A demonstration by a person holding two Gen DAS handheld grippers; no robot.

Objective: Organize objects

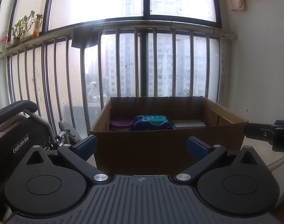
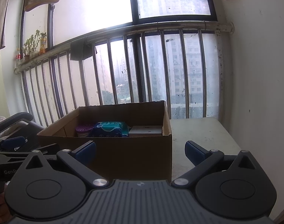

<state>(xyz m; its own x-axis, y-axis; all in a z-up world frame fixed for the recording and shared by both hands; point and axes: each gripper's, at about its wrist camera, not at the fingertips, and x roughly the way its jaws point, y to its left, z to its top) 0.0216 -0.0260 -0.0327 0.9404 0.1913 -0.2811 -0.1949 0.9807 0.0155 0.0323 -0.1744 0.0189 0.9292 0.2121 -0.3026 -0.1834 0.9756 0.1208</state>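
support: white table (image 2: 201,134) | on it: open cardboard box (image 2: 123,155), left part

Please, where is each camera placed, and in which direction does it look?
Left wrist: sits on the left gripper, open, facing the cardboard box and the window bars; the right gripper shows at the right edge.
Right wrist: sits on the right gripper, open, facing the box from further right, with bare table beside it; the left gripper shows at the left edge.
Shared: the box, its blue packet, purple tub and white box.
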